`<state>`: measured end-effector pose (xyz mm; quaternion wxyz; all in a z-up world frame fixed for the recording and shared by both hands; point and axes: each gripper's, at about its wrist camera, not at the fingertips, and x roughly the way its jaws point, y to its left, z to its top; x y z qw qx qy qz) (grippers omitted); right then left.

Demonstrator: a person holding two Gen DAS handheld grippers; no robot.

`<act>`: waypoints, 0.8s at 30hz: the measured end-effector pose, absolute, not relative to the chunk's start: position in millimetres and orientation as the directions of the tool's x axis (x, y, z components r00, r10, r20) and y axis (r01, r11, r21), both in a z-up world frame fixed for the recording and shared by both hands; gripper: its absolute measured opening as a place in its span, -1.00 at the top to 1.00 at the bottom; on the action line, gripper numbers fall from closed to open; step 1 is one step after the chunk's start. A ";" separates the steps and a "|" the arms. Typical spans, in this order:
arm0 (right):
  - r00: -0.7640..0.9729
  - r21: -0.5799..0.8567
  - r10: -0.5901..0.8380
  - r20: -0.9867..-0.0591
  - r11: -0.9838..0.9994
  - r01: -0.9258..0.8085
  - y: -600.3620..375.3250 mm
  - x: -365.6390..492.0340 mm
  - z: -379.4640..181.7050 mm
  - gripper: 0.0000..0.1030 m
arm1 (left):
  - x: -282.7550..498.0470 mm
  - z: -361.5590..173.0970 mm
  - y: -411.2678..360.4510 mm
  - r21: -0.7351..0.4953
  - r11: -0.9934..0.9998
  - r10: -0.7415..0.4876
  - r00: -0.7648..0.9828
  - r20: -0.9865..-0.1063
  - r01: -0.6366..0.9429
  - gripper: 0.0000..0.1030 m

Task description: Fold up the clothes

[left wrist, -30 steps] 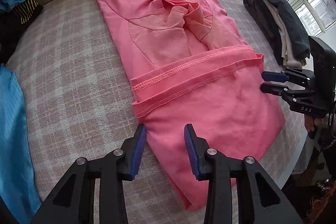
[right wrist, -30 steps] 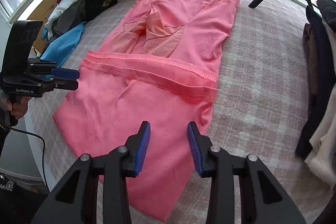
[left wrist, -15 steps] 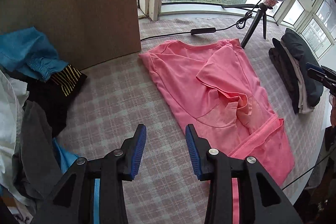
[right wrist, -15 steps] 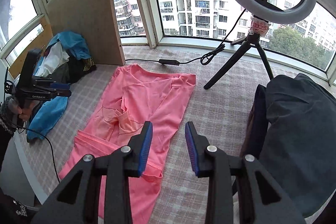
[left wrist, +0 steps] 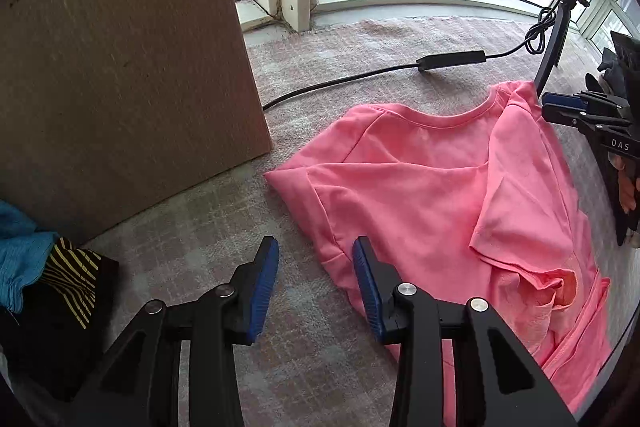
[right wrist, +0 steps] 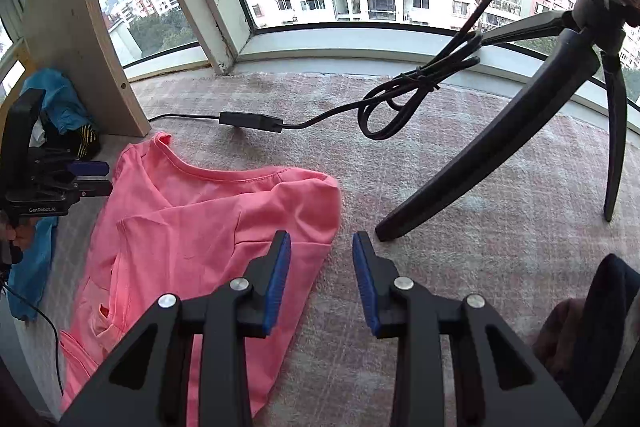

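Observation:
A pink T-shirt [left wrist: 432, 195] lies on the checked table cover, partly folded, its neckline toward the window and a sleeve folded onto its body. It also shows in the right wrist view [right wrist: 200, 227]. My left gripper [left wrist: 316, 267] is open and empty, just above the shirt's left shoulder edge. My right gripper [right wrist: 322, 259] is open and empty, over the shirt's right shoulder edge. Each gripper shows in the other's view: the right [left wrist: 560, 107] and the left [right wrist: 92, 179].
A wooden board [left wrist: 120, 67] stands at the left. A black cable with an inline box [left wrist: 452, 59] runs behind the shirt. A tripod leg [right wrist: 480, 155] stands right of the shirt. Clothes lie at the left [left wrist: 48, 279] and dark clothes at the right [right wrist: 600, 327].
Both grippers have moved from the shirt's hem end up and forward to its shoulder end near the window, and have come down lower. Both stayed open.

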<state>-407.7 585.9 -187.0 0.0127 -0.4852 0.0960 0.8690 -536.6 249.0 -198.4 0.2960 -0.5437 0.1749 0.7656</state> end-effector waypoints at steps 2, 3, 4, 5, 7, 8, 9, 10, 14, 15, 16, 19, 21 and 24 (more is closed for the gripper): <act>-0.526 0.137 -0.072 -0.847 -0.987 -0.086 584.0 -417.1 -193.2 0.38 | -541.6 -202.7 251.3 -0.060 -0.760 0.269 -0.230 -0.935 -0.647 0.24; -0.522 0.124 -0.067 -0.850 -0.989 -0.076 583.0 -420.9 -196.0 0.38 | -544.0 -202.0 252.4 -0.059 -0.761 0.271 -0.235 -0.933 -0.646 0.23; -0.520 0.123 -0.069 -0.851 -0.990 -0.070 582.8 -424.0 -198.1 0.38 | -546.3 -201.3 253.6 -0.057 -0.762 0.273 -0.240 -0.932 -0.645 0.22; -0.518 0.123 -0.073 -0.852 -0.990 -0.064 582.6 -427.0 -200.2 0.38 | -549.0 -201.1 254.9 -0.059 -0.763 0.274 -0.240 -0.932 -0.643 0.20; -0.524 0.133 -0.083 -0.848 -0.989 -0.058 583.6 -430.8 -200.8 0.38 | -553.7 -200.5 257.5 -0.064 -0.765 0.278 -0.239 -0.930 -0.640 0.19; -0.525 0.137 -0.089 -0.847 -0.989 -0.054 584.3 -432.7 -200.8 0.38 | -554.6 -200.6 259.3 -0.068 -0.763 0.280 -0.234 -0.931 -0.643 0.19; -0.526 0.140 -0.093 -0.846 -0.989 -0.050 584.7 -434.1 -200.9 0.38 | -554.5 -200.9 261.5 -0.063 -0.759 0.277 -0.235 -0.932 -0.649 0.19; -0.527 0.142 -0.097 -0.845 -0.989 -0.045 585.2 -435.5 -201.0 0.38 | -554.4 -201.2 263.8 -0.057 -0.754 0.274 -0.235 -0.933 -0.654 0.19; -0.517 0.143 -0.114 -0.848 -0.990 -0.016 583.4 -439.1 -201.5 0.38 | -551.6 -199.7 270.4 -0.037 -0.737 0.267 -0.240 -0.933 -0.674 0.19; -0.513 0.148 -0.120 -0.850 -0.989 -0.014 583.9 -439.2 -201.3 0.38 | -550.6 -198.1 270.5 -0.037 -0.736 0.267 -0.240 -0.933 -0.676 0.19; -0.510 0.154 -0.126 -0.851 -0.988 -0.012 584.4 -439.4 -201.0 0.38 | -549.2 -195.5 269.5 -0.047 -0.733 0.278 -0.236 -0.931 -0.679 0.19; -0.512 0.190 -0.157 -0.844 -0.982 -0.012 586.9 -437.9 -197.8 0.38 | -547.3 -186.4 264.5 -0.100 -0.726 0.329 -0.216 -0.919 -0.680 0.17; -0.526 0.216 -0.177 -0.832 -0.976 -0.014 589.5 -434.9 -193.5 0.38 | -549.8 -184.8 264.1 -0.116 -0.731 0.338 -0.209 -0.917 -0.672 0.17; -0.504 0.180 -0.148 -0.851 -0.984 -0.015 587.6 -440.7 -197.9 0.38 | -556.5 -189.8 266.8 -0.118 -0.741 0.328 -0.202 -0.923 -0.662 0.17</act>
